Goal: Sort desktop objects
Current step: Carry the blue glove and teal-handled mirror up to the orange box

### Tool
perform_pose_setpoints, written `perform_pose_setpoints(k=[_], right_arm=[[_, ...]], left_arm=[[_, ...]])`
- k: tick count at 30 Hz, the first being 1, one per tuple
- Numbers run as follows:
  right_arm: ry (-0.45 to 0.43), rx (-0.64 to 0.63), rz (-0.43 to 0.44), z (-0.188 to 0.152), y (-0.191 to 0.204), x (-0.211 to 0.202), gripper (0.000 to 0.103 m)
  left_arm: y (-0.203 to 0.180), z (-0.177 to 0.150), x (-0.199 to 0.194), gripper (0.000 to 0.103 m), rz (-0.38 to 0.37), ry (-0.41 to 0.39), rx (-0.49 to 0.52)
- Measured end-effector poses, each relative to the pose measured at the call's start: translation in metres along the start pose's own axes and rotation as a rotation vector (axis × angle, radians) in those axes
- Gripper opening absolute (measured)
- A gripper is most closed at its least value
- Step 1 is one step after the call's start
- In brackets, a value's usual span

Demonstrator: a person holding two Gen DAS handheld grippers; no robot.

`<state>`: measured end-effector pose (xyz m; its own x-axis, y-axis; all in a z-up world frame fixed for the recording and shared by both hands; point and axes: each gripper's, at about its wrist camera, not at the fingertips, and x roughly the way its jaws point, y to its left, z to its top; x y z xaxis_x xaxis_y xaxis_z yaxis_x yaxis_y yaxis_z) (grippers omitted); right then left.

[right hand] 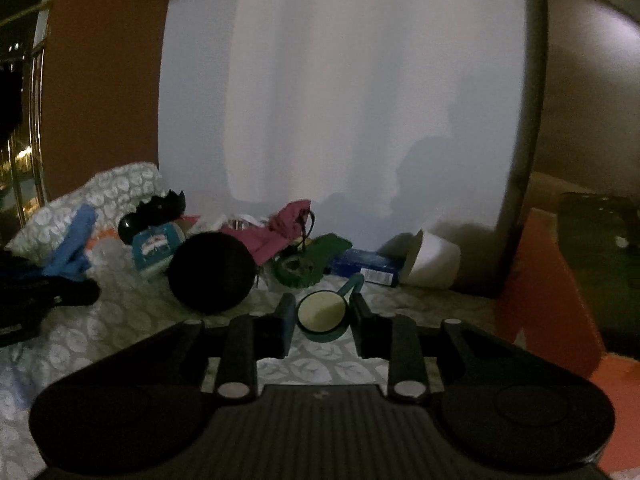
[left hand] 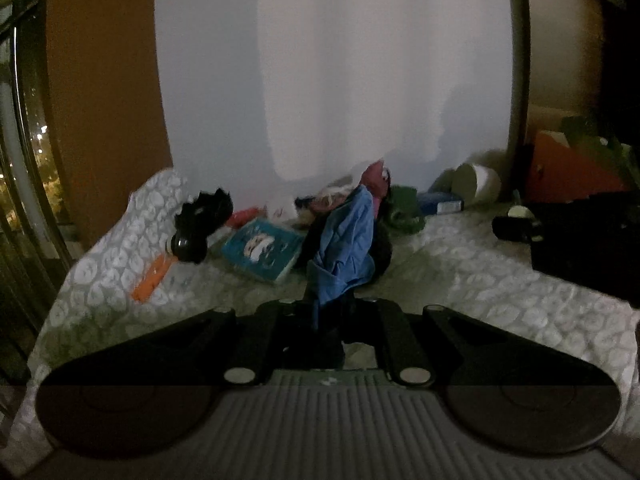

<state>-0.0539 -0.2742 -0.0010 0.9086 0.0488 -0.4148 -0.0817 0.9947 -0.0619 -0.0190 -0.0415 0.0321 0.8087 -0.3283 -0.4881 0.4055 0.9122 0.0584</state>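
Observation:
My left gripper (left hand: 326, 312) is shut on a blue cloth (left hand: 346, 240), which stands up between its jaws above the patterned tablecloth (left hand: 480, 280). The same cloth (right hand: 70, 248) shows at the far left of the right wrist view. My right gripper (right hand: 322, 318) holds a small round hand mirror (right hand: 320, 312) with a teal frame and handle between its fingers, just above the table. Behind lie a teal packet (left hand: 262, 248), a black round object (right hand: 212, 268), a magenta cloth (right hand: 280, 228) and a green item (right hand: 304, 260).
An orange strip (left hand: 150, 280) and a black clip (left hand: 202, 220) lie at left. A blue box (right hand: 368, 266) and a tipped white cup (right hand: 430, 258) sit by the wall. A black box (left hand: 584, 240) and an orange container (right hand: 552, 300) stand at right.

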Motion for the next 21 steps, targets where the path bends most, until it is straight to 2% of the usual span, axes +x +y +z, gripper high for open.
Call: perform_pose_setpoints(k=[13, 21], right_arm=[[-0.103, 0.039, -0.013, 0.011, -0.016, -0.052, 0.026], [-0.118, 0.069, -0.001, 0.003, -0.020, -0.064, 0.026]], left_arm=[[-0.026, 0.026, -0.009, 0.011, 0.067, -0.019, -0.004], [-0.037, 0.031, -0.016, 0.011, 0.079, -0.030, 0.012]])
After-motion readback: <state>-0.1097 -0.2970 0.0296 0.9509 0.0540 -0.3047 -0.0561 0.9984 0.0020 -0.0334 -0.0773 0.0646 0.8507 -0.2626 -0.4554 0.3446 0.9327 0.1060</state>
